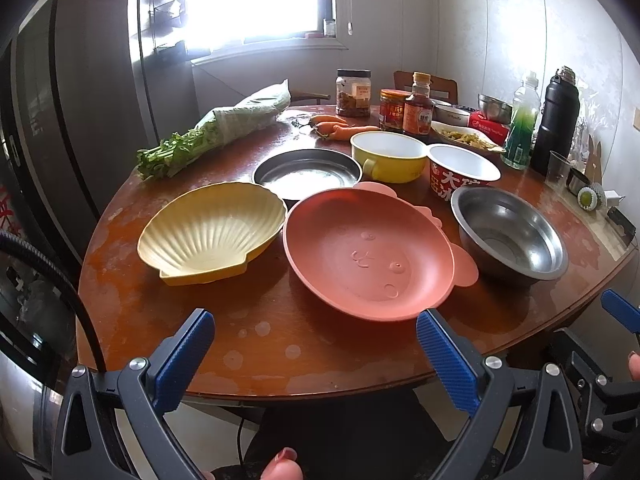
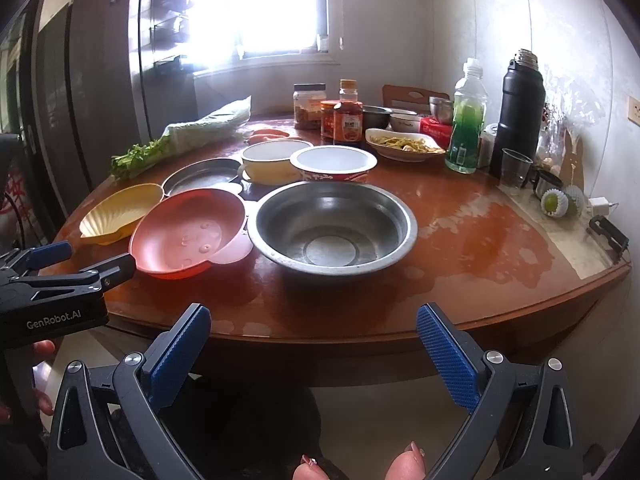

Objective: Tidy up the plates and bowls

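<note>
Dishware-crowded round wooden table (image 1: 280, 344)

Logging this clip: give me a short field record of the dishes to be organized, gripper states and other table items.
surface: round wooden table
front row: yellow shell dish, pink plate, steel bowl
back row: steel plate, yellow handled bowl, red paper bowl
left gripper: open, holding nothing, at table's near edge
right gripper: open, holding nothing
stacking: none yet
other items: bagged greens, carrots, black flask

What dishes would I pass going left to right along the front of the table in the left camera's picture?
Yellow shell-shaped dish → pink animal-face plate → steel bowl.
</note>
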`<state>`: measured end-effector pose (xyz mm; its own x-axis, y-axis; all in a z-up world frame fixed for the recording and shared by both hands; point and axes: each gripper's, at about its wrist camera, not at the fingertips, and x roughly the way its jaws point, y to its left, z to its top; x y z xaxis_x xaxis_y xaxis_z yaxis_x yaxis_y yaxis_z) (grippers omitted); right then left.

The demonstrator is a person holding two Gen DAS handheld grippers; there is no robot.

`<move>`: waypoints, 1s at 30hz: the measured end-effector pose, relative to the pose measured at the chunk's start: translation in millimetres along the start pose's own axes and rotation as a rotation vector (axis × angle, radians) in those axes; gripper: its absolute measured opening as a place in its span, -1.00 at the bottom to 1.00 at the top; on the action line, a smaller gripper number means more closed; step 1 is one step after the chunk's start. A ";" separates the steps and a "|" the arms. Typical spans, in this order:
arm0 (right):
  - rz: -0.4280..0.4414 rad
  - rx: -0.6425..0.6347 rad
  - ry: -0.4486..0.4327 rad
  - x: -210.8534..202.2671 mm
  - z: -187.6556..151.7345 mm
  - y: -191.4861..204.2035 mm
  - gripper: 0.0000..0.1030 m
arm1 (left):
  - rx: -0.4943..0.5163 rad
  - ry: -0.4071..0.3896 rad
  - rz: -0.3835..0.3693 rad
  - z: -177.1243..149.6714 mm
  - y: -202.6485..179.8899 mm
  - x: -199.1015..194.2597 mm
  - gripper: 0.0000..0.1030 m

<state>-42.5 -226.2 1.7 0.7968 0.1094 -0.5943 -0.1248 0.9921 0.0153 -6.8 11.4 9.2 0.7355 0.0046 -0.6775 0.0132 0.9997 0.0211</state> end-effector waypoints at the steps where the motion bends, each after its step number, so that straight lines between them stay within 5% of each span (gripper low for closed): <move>1: -0.001 0.001 0.004 0.8 -0.3 0.2 1.00 | 0.001 0.000 -0.001 0.2 0.1 0.1 0.98; 30: 0.018 0.006 0.002 1.9 9.5 8.5 1.00 | 0.001 -0.009 -0.016 -0.3 1.4 -6.5 0.98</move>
<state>-36.4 -216.9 8.3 0.7934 0.1269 -0.5953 -0.1352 0.9903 0.0309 -11.7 12.8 13.4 0.7413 -0.0120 -0.6711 0.0260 0.9996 0.0109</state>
